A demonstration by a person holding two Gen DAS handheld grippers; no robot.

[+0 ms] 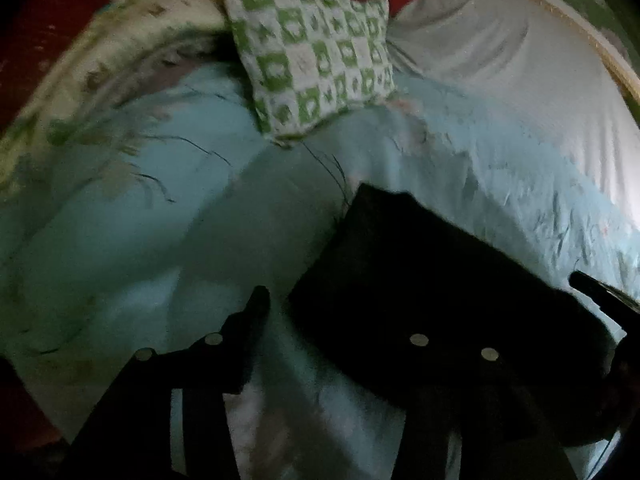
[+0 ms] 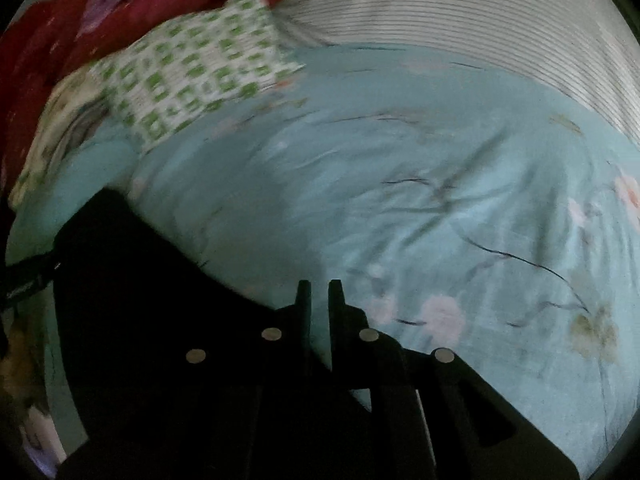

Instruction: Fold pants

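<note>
Lying folded on the blue bedspread point(image 2: 400, 184), the black pants point(image 1: 420, 280) sit just right of your left gripper point(image 1: 344, 312), its jaws apart and empty, and just left of your right gripper point(image 2: 319, 286), nearly closed on nothing, so both hands flank it equally.

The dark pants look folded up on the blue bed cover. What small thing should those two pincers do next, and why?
Probably draw the right gripper back off the pants. They already lie as a compact folded bundle on the blue cover. The left gripper stands open with one finger beside the bundle, and the right one is nearly shut, seemingly on nothing.
</note>
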